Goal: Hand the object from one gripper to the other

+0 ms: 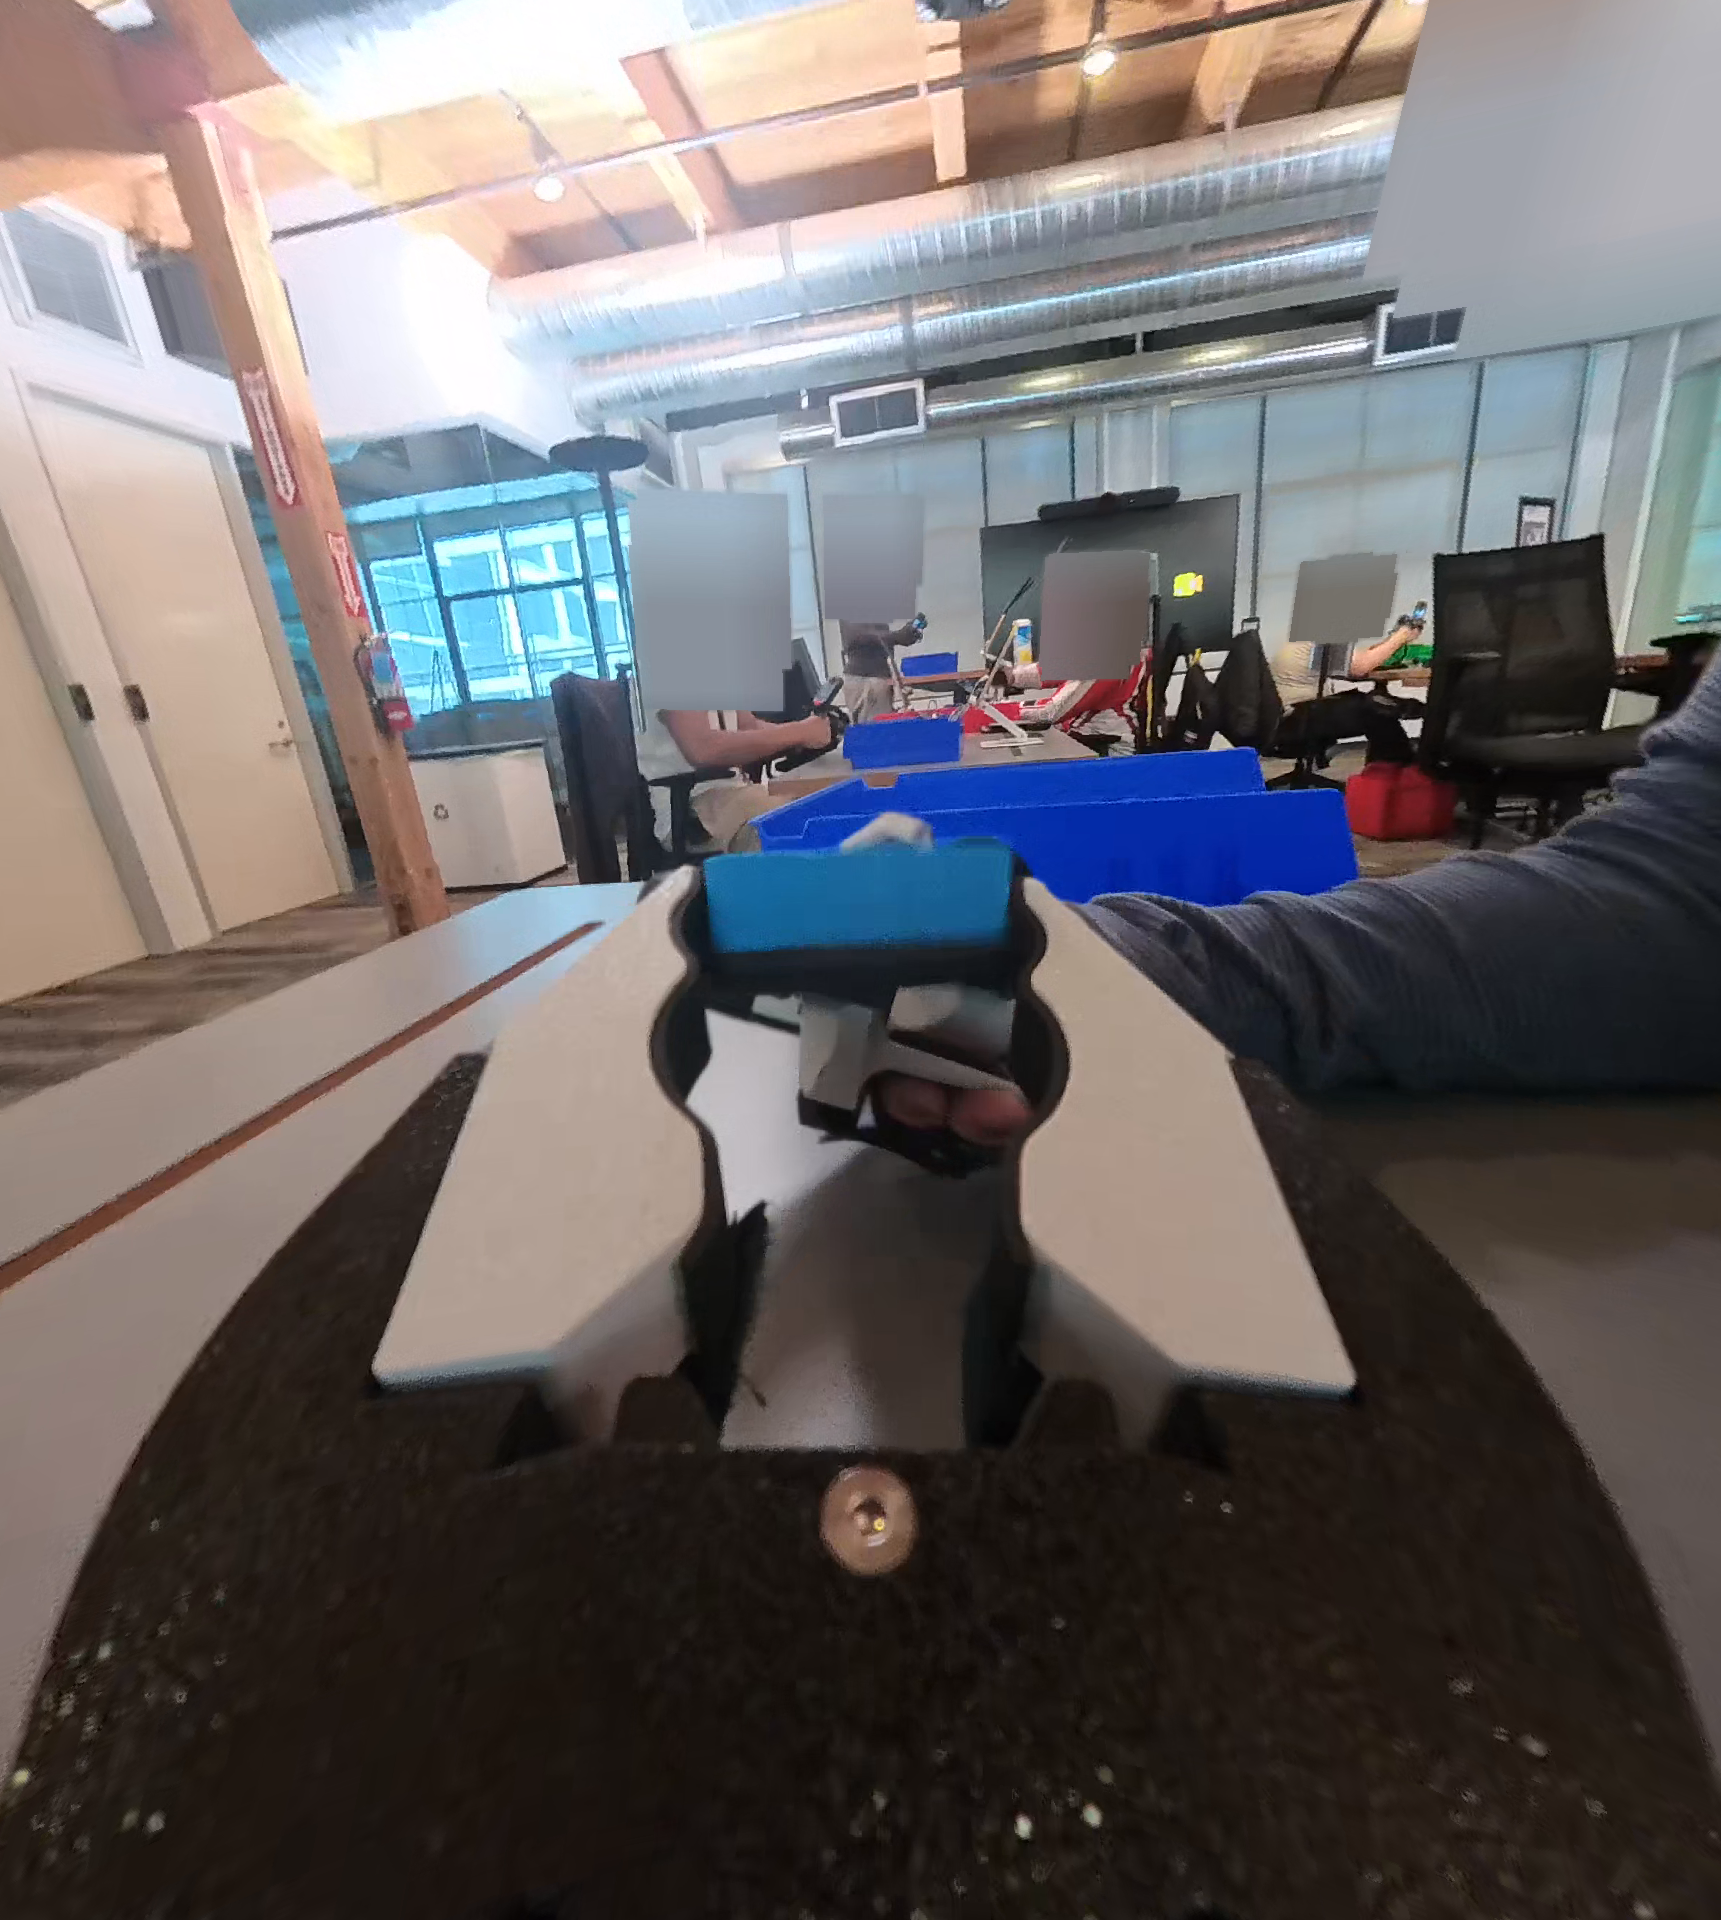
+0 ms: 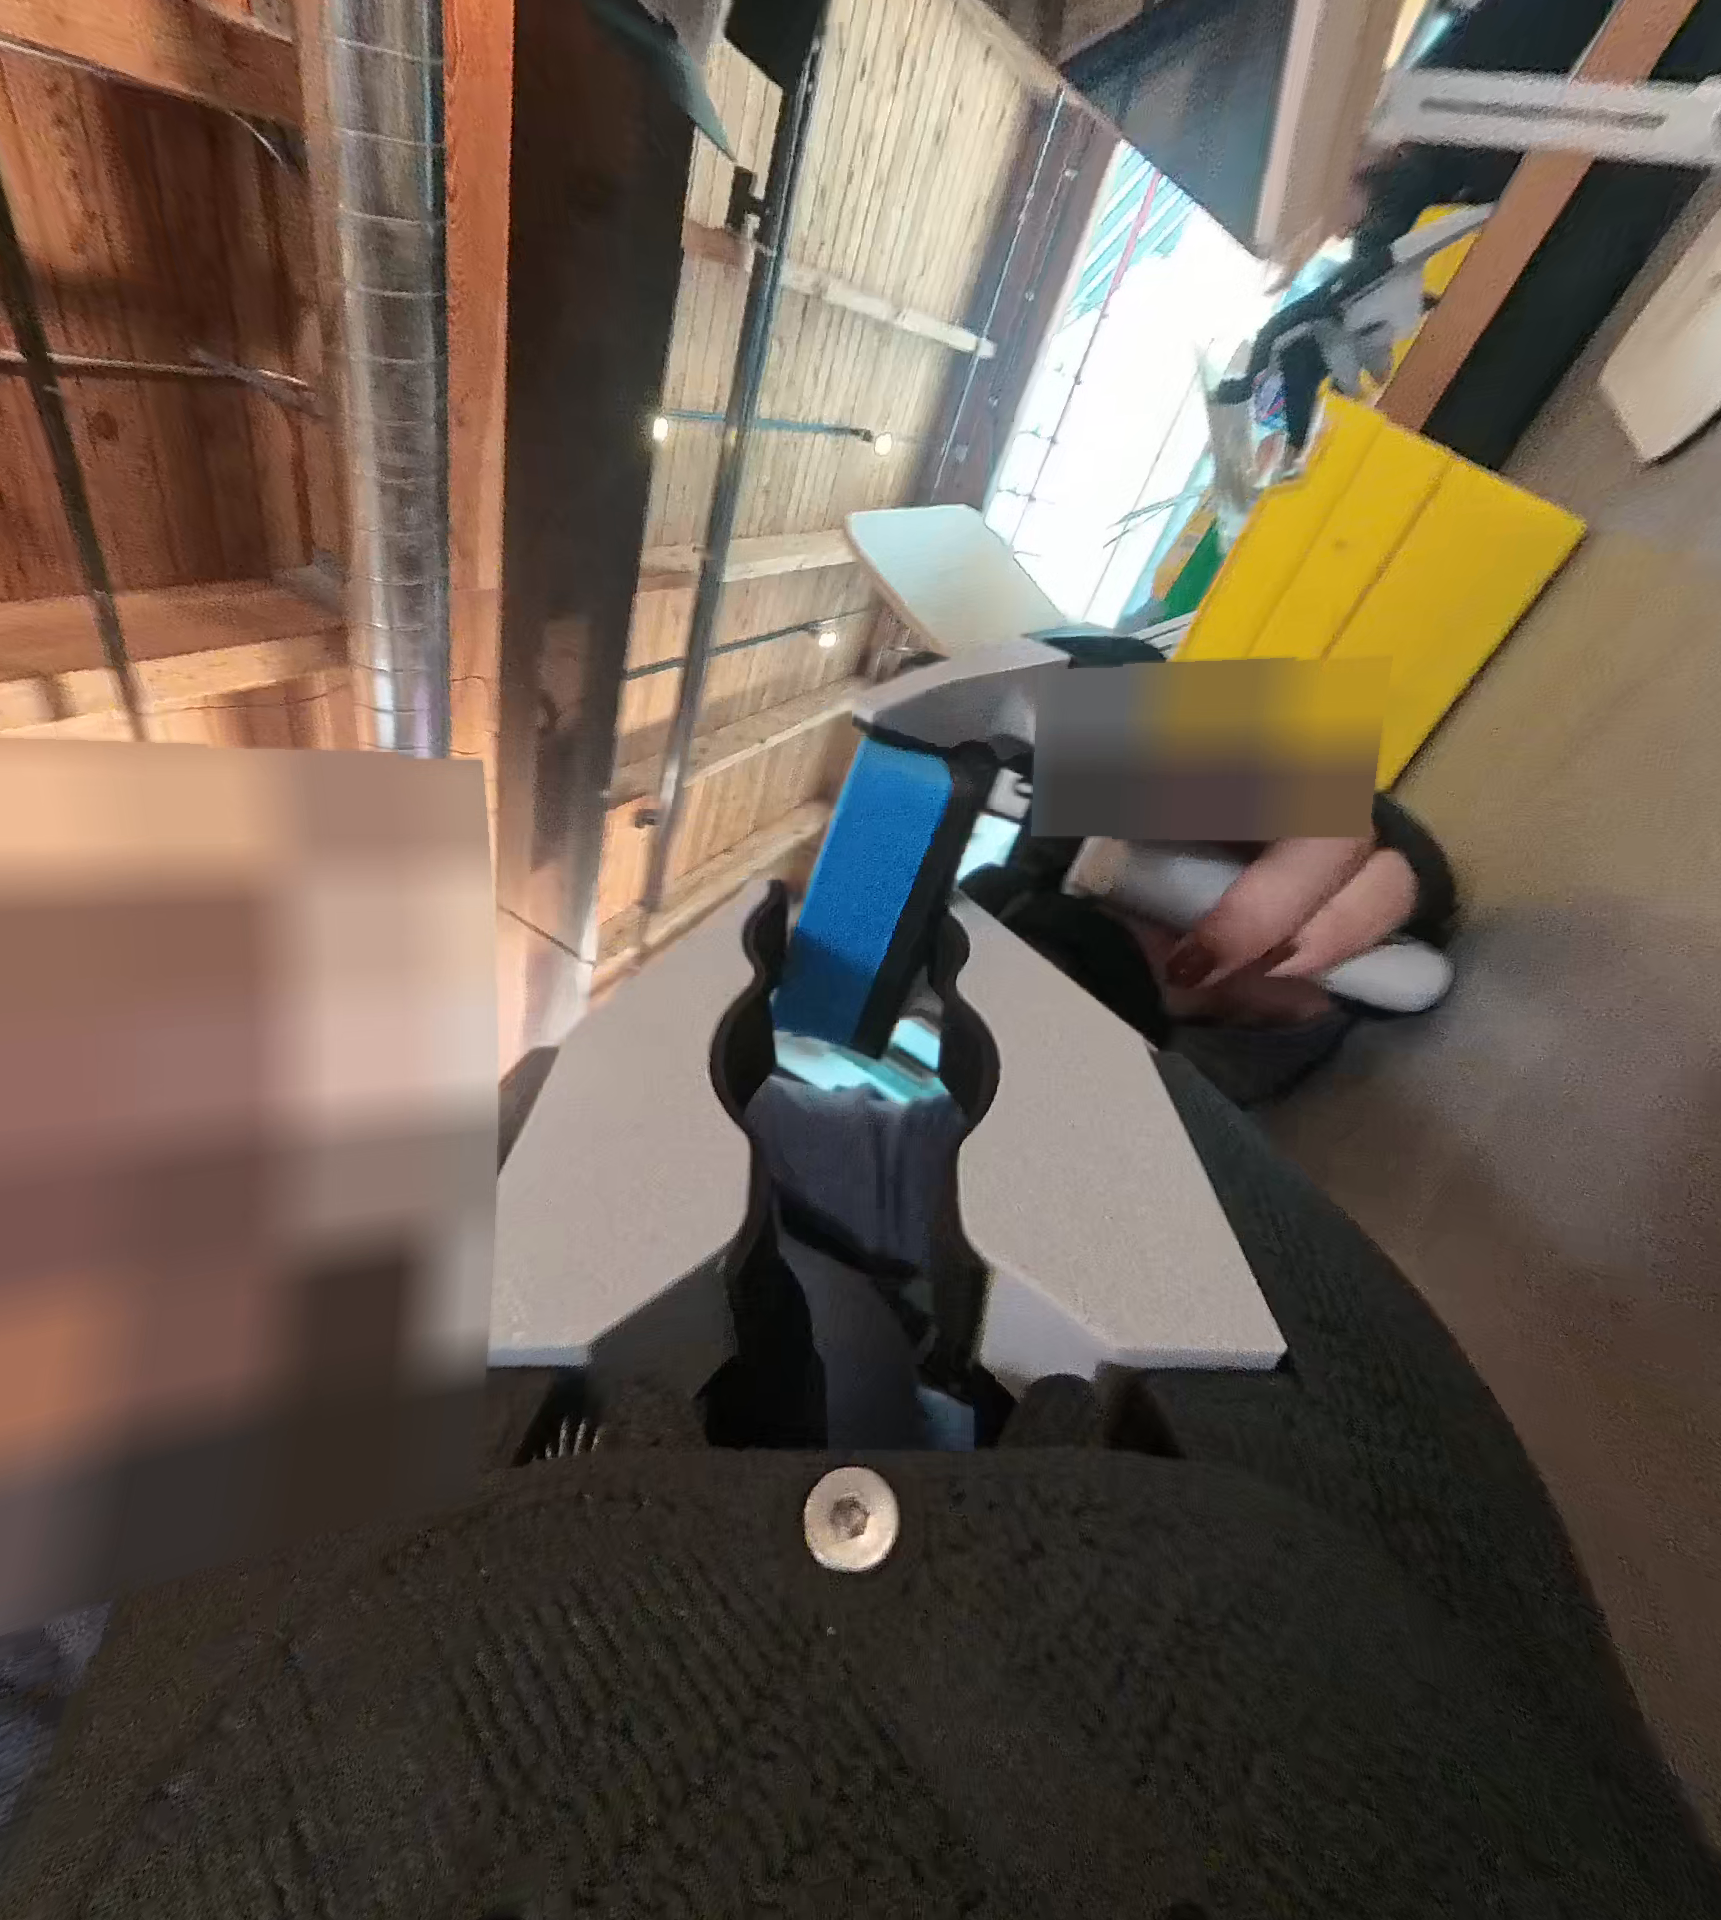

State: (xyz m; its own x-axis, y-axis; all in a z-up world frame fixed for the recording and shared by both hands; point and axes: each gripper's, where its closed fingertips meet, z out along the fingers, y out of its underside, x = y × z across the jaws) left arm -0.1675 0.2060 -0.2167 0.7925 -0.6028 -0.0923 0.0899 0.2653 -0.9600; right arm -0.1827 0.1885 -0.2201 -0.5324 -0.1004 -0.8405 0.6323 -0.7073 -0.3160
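Looking along your left tongs (image 1: 858, 914), you see the two grey fingers (image 1: 565, 1143) drawn in at their tips on a blue block with a black backing (image 1: 856, 899), which spans the gap crosswise between them, held above the grey counter (image 1: 212, 1070). Just beyond the block, partly hidden by it, sits the other tool's white and black body with fingertips of your hand (image 1: 949, 1112) showing under it. Your right forearm in a dark blue sleeve (image 1: 1458, 956) reaches in from the right and lies across the counter. Farther off stand two blue bins (image 1: 1147, 831), and beyond them seated people at other desks and a black office chair (image 1: 1521, 665).

In the right wrist view the picture is tilted, with wooden ceiling on the left and the counter (image 2: 1614, 935) on the right. Your right tongs (image 2: 861, 971) are narrowed on the near end of the same blue block with a black backing (image 2: 871, 894), which stands on edge between the tips and runs away from the camera. Its far end meets the left tongs (image 2: 949, 727), whose grey finger (image 2: 960, 675) curves over it. A hand (image 2: 1292, 935) grips that tool's white handle on the right. A yellow bin (image 2: 1386, 582) lies farther off.
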